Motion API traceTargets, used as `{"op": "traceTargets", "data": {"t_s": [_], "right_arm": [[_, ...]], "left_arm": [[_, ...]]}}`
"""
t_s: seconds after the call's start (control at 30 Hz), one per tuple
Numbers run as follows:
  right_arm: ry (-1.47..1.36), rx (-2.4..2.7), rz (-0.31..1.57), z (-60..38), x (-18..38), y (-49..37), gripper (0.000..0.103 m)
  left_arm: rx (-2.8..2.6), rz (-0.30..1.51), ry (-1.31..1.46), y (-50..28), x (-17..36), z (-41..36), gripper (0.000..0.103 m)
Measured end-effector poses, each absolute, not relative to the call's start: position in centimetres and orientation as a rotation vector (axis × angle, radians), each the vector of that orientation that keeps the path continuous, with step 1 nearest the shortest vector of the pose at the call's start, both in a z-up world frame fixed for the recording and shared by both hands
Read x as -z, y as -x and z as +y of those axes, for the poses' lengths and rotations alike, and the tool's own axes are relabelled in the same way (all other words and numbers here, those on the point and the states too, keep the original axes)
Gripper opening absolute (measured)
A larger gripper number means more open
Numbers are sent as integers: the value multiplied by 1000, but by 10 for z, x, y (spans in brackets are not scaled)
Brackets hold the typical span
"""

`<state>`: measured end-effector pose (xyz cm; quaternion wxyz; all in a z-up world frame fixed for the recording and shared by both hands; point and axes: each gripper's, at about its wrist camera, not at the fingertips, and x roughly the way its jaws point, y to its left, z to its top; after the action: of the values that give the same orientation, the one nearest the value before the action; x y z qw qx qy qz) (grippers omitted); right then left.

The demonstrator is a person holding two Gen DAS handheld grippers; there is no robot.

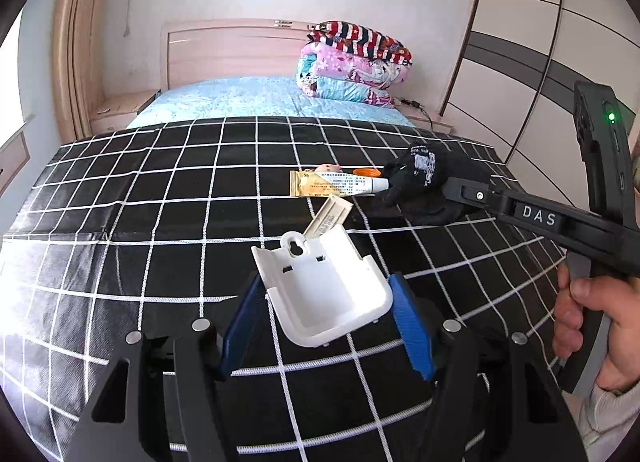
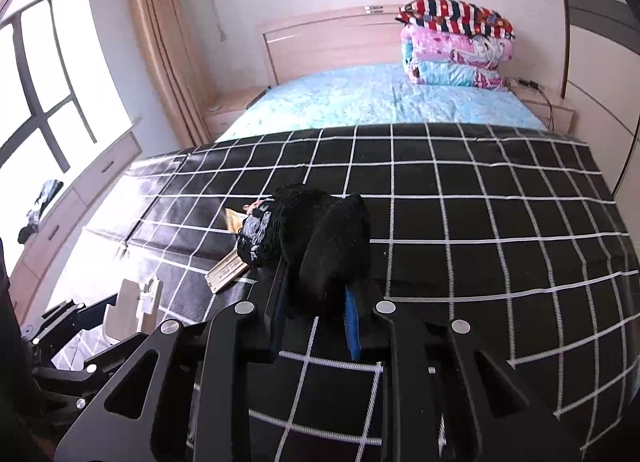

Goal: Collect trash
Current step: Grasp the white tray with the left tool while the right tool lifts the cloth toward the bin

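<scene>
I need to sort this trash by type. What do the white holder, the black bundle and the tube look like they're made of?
White holder: rigid moulded plastic, smooth and slightly glossy, with a keyhole hanging slot. Black bundle: soft knitted fabric, matte, fuzzy, with a ribbed weave; possibly a sock or glove. Tube: probably thin metal or laminate, printed, with a crimped flat end and white plastic cap.

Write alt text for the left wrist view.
The left gripper holds a white plastic holder over a black grid-patterned bedspread. Beyond it lie an ointment tube and a black cloth, which the right gripper has reached.
</scene>
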<state>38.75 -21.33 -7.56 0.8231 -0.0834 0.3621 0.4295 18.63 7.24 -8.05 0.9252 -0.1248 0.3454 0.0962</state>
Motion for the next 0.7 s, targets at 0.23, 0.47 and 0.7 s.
{"op": "traceTargets", "data": {"t_s": [0.23, 0.47, 0.7], "right_arm": [[179, -909, 738, -229, 63, -374, 24], [186, -913, 717, -244, 54, -357, 24], [194, -938, 700, -261, 53, -335, 24]], "left_arm": [[-179, 697, 235, -168, 71, 63, 62], [-172, 691, 224, -151, 65, 56, 62], [-156, 689, 217, -135, 66, 49, 62]]}}
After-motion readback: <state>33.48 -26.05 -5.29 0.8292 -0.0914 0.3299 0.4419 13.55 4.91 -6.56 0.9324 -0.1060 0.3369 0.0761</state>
